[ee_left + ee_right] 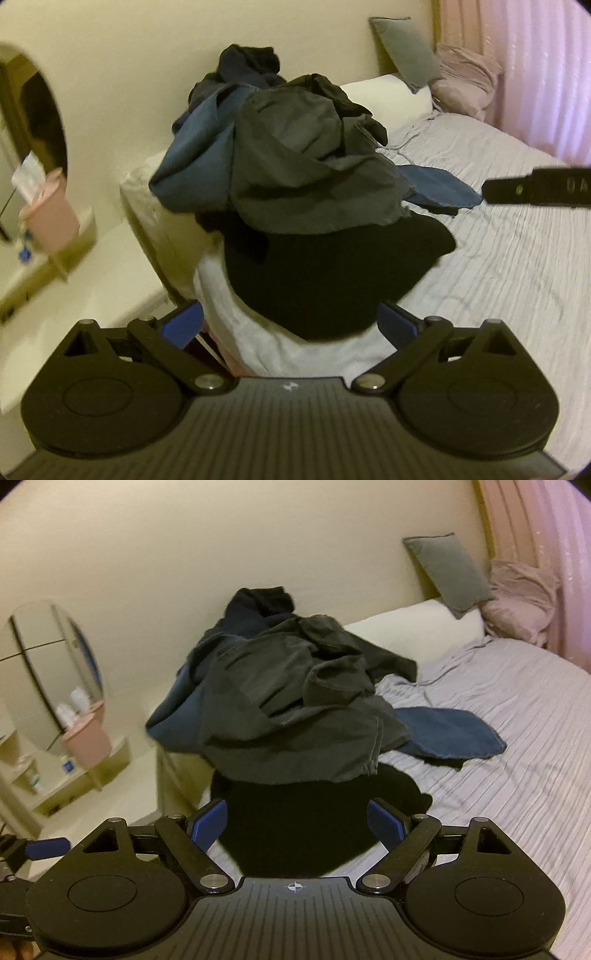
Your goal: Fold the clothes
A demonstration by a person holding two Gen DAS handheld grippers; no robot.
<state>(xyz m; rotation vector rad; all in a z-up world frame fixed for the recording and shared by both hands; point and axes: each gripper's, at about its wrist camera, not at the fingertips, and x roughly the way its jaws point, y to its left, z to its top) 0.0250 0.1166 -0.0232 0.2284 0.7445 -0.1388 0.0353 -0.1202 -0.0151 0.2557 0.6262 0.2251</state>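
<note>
A heap of clothes lies at the bed's left edge. A dark grey garment [306, 166] [288, 709] is on top, over blue denim [199, 166] [450, 734] and a navy piece [247, 61]. A black garment [332, 273] [314, 830] spreads out at the front, lying on a white one [295, 350]. My left gripper [290, 325] is open and hovers close over the black and white garments, holding nothing. My right gripper [297, 825] is open too, its blue pads [208, 825] straddling the black garment's near edge without gripping it.
The bed has a lilac ribbed sheet [517, 277], with a grey pillow [406, 51] and pink bedding [465, 77] at its head by a pink curtain. To the left stand an oval mirror [48, 679], a pink bin [48, 218] and low shelves.
</note>
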